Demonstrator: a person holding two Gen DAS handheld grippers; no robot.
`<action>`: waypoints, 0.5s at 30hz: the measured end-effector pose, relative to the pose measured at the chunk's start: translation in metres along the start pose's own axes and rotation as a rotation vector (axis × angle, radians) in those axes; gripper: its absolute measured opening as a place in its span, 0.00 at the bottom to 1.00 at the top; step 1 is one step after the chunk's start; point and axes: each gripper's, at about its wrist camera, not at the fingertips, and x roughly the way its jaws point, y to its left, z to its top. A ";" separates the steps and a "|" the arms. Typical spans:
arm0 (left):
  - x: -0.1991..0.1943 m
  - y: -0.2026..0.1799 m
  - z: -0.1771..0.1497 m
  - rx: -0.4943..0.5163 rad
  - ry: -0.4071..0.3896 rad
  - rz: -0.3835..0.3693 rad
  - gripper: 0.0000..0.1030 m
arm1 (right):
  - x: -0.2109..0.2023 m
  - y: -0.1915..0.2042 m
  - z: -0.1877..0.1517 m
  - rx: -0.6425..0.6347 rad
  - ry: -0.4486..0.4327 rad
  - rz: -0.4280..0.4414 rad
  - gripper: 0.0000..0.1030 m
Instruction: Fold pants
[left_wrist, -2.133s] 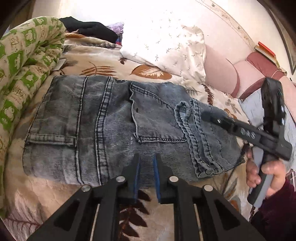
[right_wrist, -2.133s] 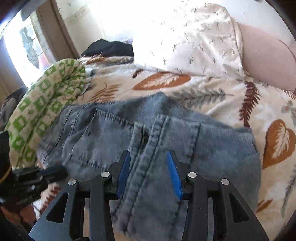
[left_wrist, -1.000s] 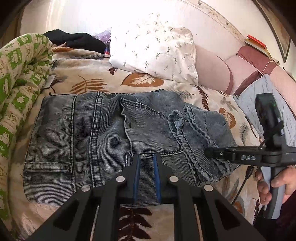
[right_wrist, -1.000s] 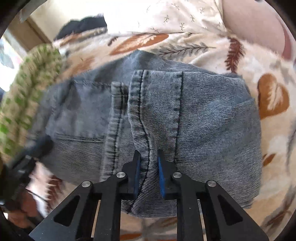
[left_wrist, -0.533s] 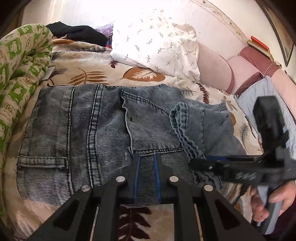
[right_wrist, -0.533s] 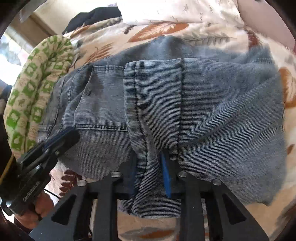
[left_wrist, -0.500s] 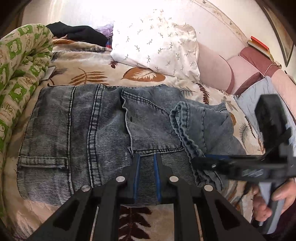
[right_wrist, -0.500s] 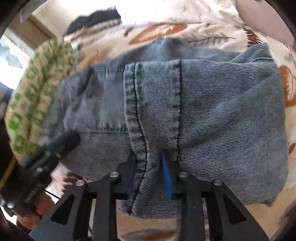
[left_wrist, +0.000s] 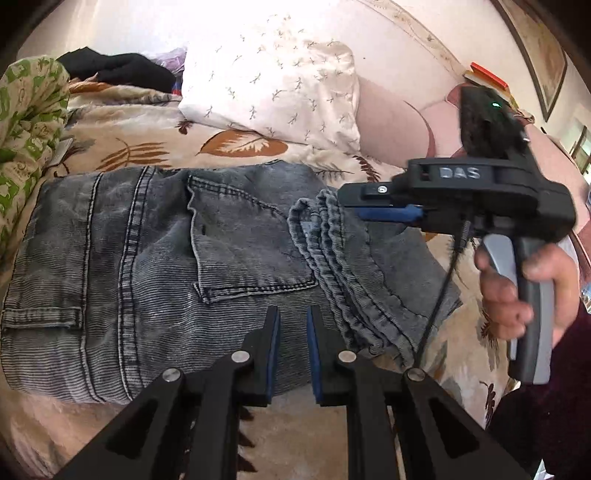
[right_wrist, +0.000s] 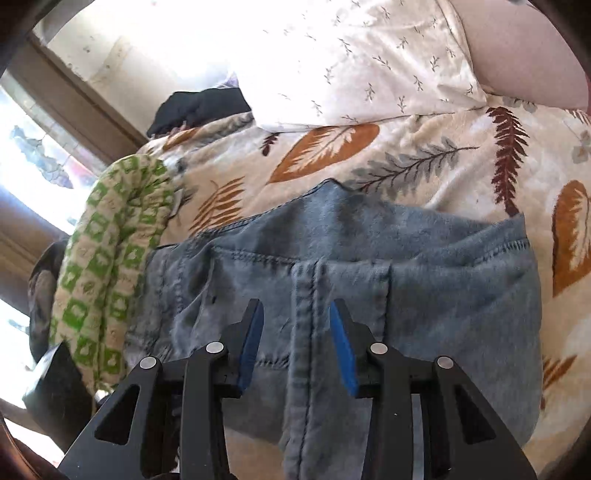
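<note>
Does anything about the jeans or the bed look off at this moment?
Only the fold: the jeans have their hem end laid back over the pocket side at a slant, bunched into ridges rather than flat. No damage or spill shows.

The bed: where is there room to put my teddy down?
Bare bedspread lies between the white pillow and the jeans, and right of the jeans. The left edge is crowded by the green quilt and black clothes.
</note>
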 end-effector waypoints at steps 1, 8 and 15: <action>0.001 0.002 0.001 -0.010 0.003 -0.001 0.16 | 0.006 -0.002 0.003 0.004 0.014 0.003 0.29; 0.006 0.008 0.002 -0.012 0.011 0.013 0.16 | 0.067 -0.029 0.014 0.125 0.104 0.068 0.26; 0.007 0.009 0.002 -0.005 0.005 0.013 0.16 | 0.031 -0.045 0.003 0.208 0.023 0.224 0.37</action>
